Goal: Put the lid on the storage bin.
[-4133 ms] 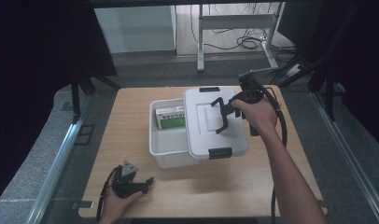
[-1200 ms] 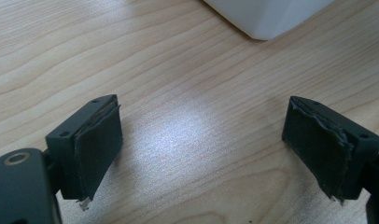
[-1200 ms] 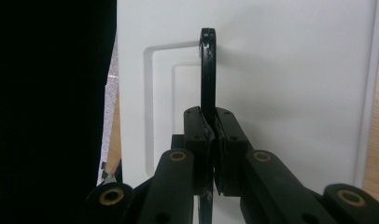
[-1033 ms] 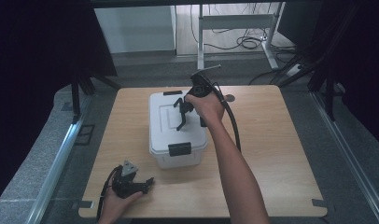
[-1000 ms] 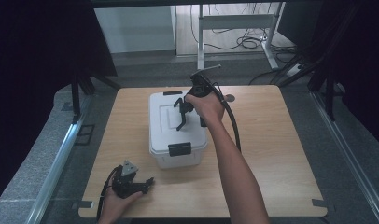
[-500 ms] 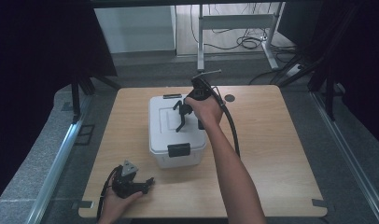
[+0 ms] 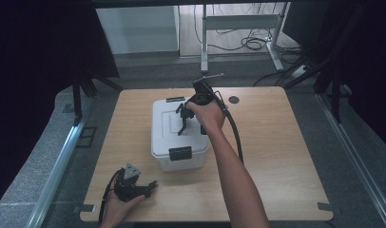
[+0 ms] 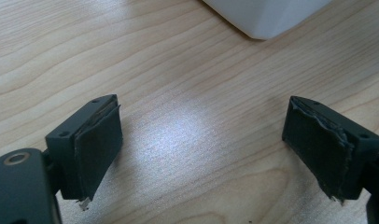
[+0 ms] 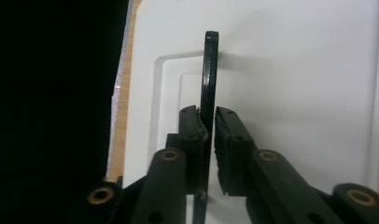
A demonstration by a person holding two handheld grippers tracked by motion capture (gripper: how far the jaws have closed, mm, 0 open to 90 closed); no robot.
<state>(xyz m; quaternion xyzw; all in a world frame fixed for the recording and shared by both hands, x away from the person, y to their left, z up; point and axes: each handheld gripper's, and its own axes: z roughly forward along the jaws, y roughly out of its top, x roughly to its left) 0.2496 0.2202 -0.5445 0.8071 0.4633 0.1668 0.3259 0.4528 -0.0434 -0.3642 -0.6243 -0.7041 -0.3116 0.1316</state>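
No words, numbers or signs can be read here. The white box (image 7: 179,135) has a plain lid and a plain black clip. The wooden table (image 7: 276,156) has no writing on it. The black claws have no letters on them either.

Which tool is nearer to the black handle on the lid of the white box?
Right. The right tool has the black handle between its jaws, which have just been opening. The left tool rests on the table, before the white box.
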